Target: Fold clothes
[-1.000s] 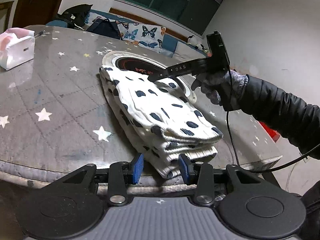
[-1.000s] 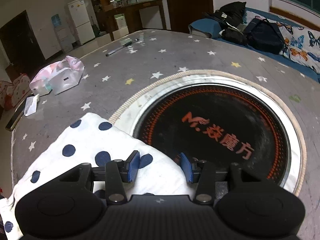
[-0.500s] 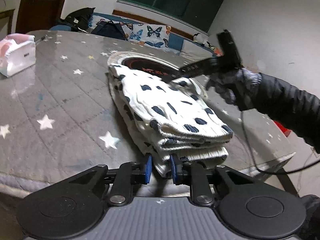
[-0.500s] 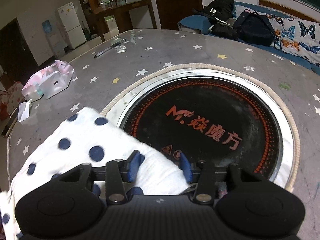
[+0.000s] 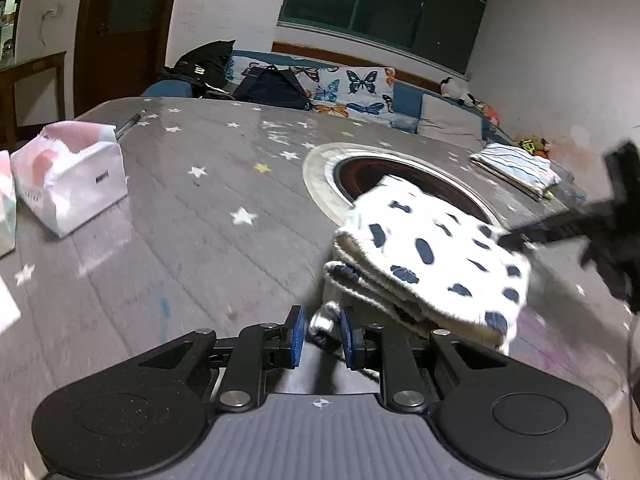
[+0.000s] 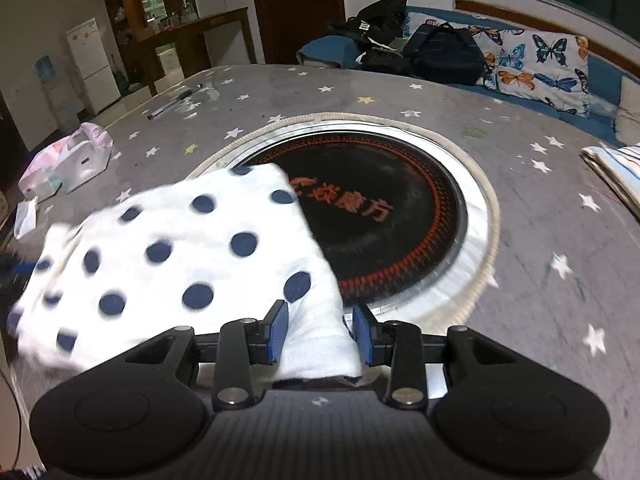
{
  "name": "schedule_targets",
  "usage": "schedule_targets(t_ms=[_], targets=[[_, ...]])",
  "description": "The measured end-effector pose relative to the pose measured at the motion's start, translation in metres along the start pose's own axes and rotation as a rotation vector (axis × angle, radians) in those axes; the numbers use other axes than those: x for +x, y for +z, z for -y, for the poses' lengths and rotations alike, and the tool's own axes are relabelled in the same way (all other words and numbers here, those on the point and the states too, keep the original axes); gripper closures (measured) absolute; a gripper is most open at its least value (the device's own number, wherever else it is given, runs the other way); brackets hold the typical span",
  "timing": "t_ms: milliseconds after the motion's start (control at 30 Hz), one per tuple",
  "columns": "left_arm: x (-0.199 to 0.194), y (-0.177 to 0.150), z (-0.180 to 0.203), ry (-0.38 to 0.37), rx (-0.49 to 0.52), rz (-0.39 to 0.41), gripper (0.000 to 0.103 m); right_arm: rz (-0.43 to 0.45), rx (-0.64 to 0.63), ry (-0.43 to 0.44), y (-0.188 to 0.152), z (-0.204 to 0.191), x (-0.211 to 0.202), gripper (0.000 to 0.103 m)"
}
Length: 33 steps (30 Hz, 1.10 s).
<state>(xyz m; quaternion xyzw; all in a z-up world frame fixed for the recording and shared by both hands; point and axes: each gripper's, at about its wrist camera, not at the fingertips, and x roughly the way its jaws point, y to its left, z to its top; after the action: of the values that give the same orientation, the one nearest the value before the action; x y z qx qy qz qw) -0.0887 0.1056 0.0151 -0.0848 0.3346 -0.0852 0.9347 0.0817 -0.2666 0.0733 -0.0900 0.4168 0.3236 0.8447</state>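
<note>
A folded white garment with dark blue dots (image 5: pixel 432 256) hangs blurred just above the grey star-print table (image 5: pixel 208 216), partly over the round black cooktop (image 5: pixel 360 168). My left gripper (image 5: pixel 322 336) is shut on a small bunched corner of its lower layers. In the right wrist view the same garment (image 6: pixel 168 248) spreads to the left. My right gripper (image 6: pixel 320 336) is shut on its thick near edge, with cloth filling the gap between the blue pads. At the right edge of the left wrist view the right gripper's dark body shows blurred against the garment's far side.
A pink and white bag (image 5: pixel 72 176) stands at the table's left. A folded striped cloth (image 5: pixel 516 164) lies at the far right, also seen in the right wrist view (image 6: pixel 616 168). A pen (image 6: pixel 176 102) lies far back. Behind the table a butterfly-print sofa (image 6: pixel 532 64) holds dark bags.
The left gripper went from open to shut on the garment's corner. The right gripper's pads narrowed onto the edge. The garment has shifted right with both grippers and now looks raised and blurred.
</note>
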Motion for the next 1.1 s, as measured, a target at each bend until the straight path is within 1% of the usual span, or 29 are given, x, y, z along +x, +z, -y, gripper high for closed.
schedule_targets(t_ms=[100, 200, 333, 400, 433, 467, 500, 533, 567, 600, 667, 767, 800, 867, 900, 967, 1100], targets=[[0.009, 0.008, -0.007, 0.012, -0.018, -0.002, 0.081, 0.024, -0.041, -0.011, -0.005, -0.008, -0.010, 0.068], [0.013, 0.013, -0.015, 0.020, -0.046, -0.006, 0.079, 0.057, -0.097, -0.024, -0.007, -0.019, -0.020, 0.067], [0.001, 0.014, -0.024, 0.021, -0.101, 0.005, 0.081, 0.101, -0.172, -0.041, -0.010, -0.034, -0.034, 0.066], [-0.007, 0.013, -0.027, 0.015, -0.142, 0.008, 0.080, 0.123, -0.213, -0.046, -0.011, -0.042, -0.041, 0.063], [-0.012, 0.012, -0.029, 0.011, -0.163, 0.009, 0.078, 0.135, -0.262, -0.026, -0.010, -0.054, -0.044, 0.059], [-0.015, 0.012, -0.030, 0.006, -0.186, 0.009, 0.073, 0.147, -0.310, -0.005, -0.010, -0.065, -0.047, 0.056], [-0.018, 0.011, -0.031, 0.000, -0.209, 0.008, 0.071, 0.159, -0.358, 0.016, -0.010, -0.077, -0.051, 0.055], [-0.022, 0.010, -0.031, -0.006, -0.232, 0.007, 0.064, 0.165, -0.407, 0.041, -0.011, -0.090, -0.052, 0.054], [-0.024, 0.010, -0.030, -0.010, -0.246, 0.007, 0.059, 0.170, -0.455, 0.064, -0.012, -0.102, -0.052, 0.054], [-0.026, 0.010, -0.029, -0.013, -0.257, 0.007, 0.057, 0.167, -0.495, 0.080, -0.014, -0.113, -0.051, 0.054], [-0.030, 0.010, -0.024, -0.022, -0.273, 0.011, 0.051, 0.162, -0.574, 0.112, -0.019, -0.134, -0.048, 0.049], [-0.032, 0.011, -0.018, -0.034, -0.301, 0.009, 0.044, 0.152, -0.703, 0.155, -0.028, -0.168, -0.044, 0.048], [-0.031, 0.011, -0.016, -0.038, -0.313, 0.007, 0.042, 0.149, -0.737, 0.159, -0.032, -0.175, -0.042, 0.048], [-0.031, 0.012, -0.012, -0.045, -0.337, 0.001, 0.035, 0.146, -0.796, 0.160, -0.036, -0.188, -0.037, 0.048], [-0.031, 0.012, -0.010, -0.049, -0.349, -0.001, 0.033, 0.149, -0.824, 0.153, -0.038, -0.194, -0.034, 0.048], [-0.030, 0.012, -0.007, -0.057, -0.372, -0.007, 0.025, 0.155, -0.878, 0.136, -0.042, -0.205, -0.030, 0.048], [-0.028, 0.012, -0.001, -0.066, -0.425, -0.016, 0.017, 0.158, -0.958, 0.123, -0.051, -0.221, -0.020, 0.048]])
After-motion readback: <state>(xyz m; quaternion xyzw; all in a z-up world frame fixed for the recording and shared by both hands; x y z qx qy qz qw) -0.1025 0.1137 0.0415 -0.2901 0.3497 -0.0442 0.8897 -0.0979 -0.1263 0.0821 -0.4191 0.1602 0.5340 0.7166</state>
